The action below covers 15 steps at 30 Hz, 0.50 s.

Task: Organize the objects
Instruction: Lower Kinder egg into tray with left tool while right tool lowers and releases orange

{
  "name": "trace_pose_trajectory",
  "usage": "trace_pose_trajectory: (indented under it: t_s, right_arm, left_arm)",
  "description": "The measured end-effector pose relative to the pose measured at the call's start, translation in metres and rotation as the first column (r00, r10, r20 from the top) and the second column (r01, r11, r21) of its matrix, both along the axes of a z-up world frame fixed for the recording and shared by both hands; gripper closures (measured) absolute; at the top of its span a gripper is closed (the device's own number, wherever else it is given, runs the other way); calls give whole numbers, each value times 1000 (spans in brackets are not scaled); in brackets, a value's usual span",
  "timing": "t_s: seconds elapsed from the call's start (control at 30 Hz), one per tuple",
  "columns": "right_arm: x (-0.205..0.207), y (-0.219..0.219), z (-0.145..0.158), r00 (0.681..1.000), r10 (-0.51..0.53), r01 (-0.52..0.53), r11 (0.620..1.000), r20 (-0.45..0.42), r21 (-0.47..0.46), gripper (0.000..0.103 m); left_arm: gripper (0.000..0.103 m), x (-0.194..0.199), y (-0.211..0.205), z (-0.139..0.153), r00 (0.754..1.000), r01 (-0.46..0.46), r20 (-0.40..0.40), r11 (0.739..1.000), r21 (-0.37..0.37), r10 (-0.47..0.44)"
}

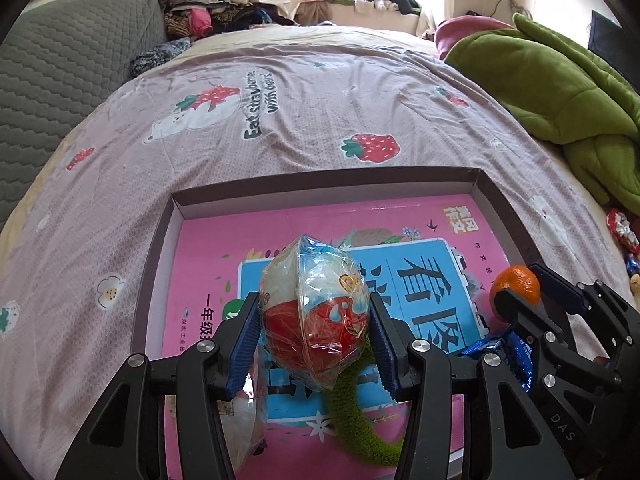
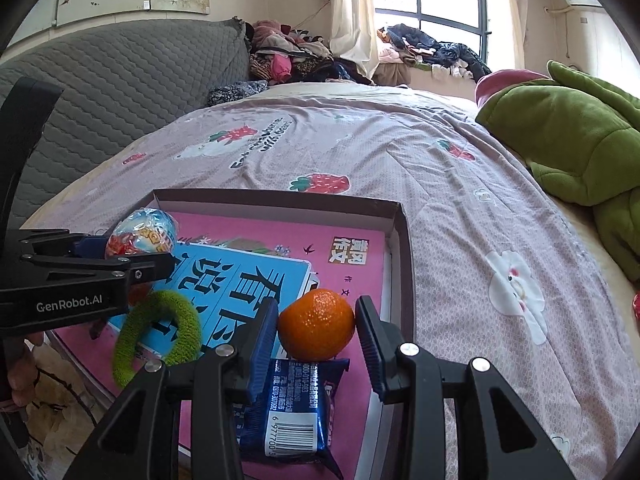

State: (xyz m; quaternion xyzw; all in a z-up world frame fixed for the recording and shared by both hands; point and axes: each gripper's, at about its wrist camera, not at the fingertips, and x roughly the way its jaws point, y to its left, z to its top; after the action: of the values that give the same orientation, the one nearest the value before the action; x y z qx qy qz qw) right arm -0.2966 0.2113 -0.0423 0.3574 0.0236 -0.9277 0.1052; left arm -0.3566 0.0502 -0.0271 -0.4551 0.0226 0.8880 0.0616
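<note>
A shallow dark box lies on the bed with a pink and blue book flat inside it. My left gripper is shut on a plastic-wrapped red and white egg toy, held over the book. On the book lie a green fuzzy ring and a blue snack packet. My right gripper is shut on an orange tangerine, just above the packet near the box's right wall. The egg toy also shows at the left of the right wrist view.
The box rests on a pink strawberry-print bedspread. A green plush blanket lies at the right, a grey quilted headboard at the left, piled clothes at the back. Red wrapped sweets lie right of the box.
</note>
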Motion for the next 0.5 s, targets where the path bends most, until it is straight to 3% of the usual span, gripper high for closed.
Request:
trace_pose_trajectory:
  t_s: [0.5]
  right_arm:
    - [4, -1, 8, 1000, -4, 4, 1000, -20, 6, 62]
  left_arm:
    - [44, 6, -3, 9, 1000, -8, -4, 1000, -3, 8]
